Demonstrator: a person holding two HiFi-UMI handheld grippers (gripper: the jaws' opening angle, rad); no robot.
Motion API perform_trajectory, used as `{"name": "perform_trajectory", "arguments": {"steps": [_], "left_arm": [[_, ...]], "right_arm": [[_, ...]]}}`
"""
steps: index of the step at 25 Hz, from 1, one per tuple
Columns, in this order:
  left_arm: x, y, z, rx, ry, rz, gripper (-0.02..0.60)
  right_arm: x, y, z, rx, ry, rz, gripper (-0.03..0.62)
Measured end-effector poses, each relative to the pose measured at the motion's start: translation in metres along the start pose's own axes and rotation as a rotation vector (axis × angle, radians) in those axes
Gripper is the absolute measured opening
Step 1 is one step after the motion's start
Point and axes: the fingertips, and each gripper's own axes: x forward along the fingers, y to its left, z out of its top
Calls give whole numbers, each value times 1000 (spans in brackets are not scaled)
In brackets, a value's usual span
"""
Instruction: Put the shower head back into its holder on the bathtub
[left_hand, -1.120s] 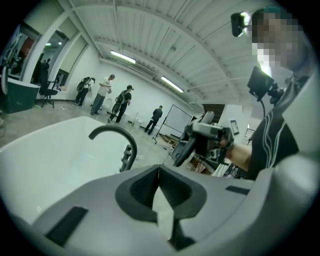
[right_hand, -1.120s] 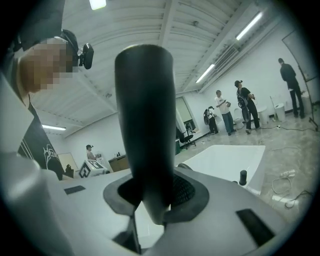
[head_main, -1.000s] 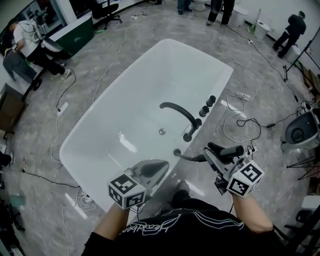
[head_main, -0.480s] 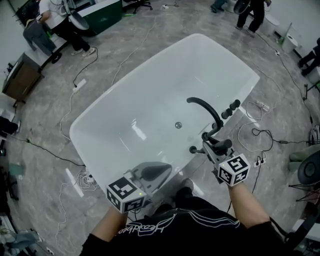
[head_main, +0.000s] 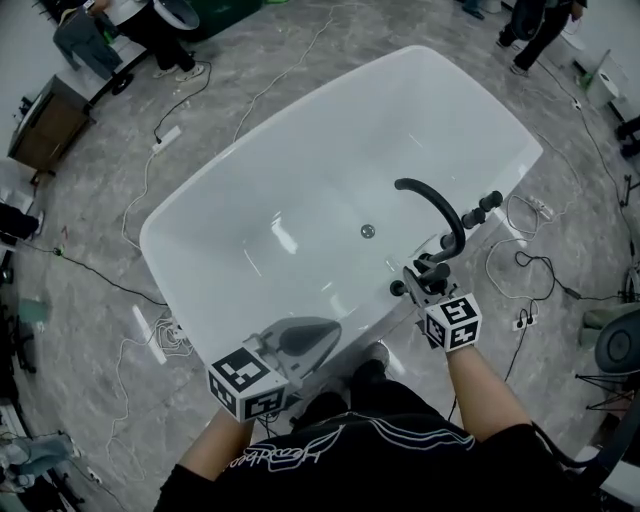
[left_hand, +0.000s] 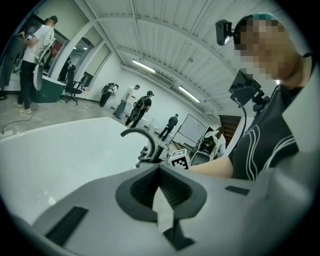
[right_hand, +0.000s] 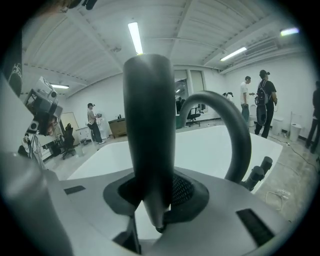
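Observation:
A black shower head (right_hand: 149, 135) stands upright between the pads of my right gripper (right_hand: 152, 200), which is shut on its handle. In the head view that gripper (head_main: 424, 283) sits low at the white bathtub's near rim (head_main: 330, 300), just in front of the black arched faucet (head_main: 436, 212). A small black fitting (head_main: 397, 289) sits on the rim right beside it. The faucet's arch (right_hand: 234, 125) rises just behind the shower head. My left gripper (head_main: 312, 335) hovers at the near rim further left, shut with nothing in it (left_hand: 160, 187).
Black knobs (head_main: 488, 205) stand on the rim beyond the faucet. Cables (head_main: 515, 262) trail over the grey floor to the right of the tub. People stand far off at the room's edges. A drain (head_main: 367, 231) marks the tub's floor.
My right gripper has come down with the shower head to the rim by the faucet. The left gripper has shifted a little along the near rim.

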Motion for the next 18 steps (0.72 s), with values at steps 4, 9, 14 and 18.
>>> {"name": "perform_trajectory", "arguments": {"steps": [4, 9, 14, 18], "left_arm": [[7, 6, -12, -39, 9, 21, 5], [5, 10, -17, -49, 15, 25, 5], [5, 10, -22, -61, 22, 37, 5], [2, 10, -30, -55, 37, 36, 5]], "right_arm": [[14, -12, -32, 28, 56, -11, 101], [29, -14, -59, 44, 118, -21, 101], [37, -12, -76, 10, 150, -24, 101], [42, -4, -87, -28, 179, -19, 103]]}}
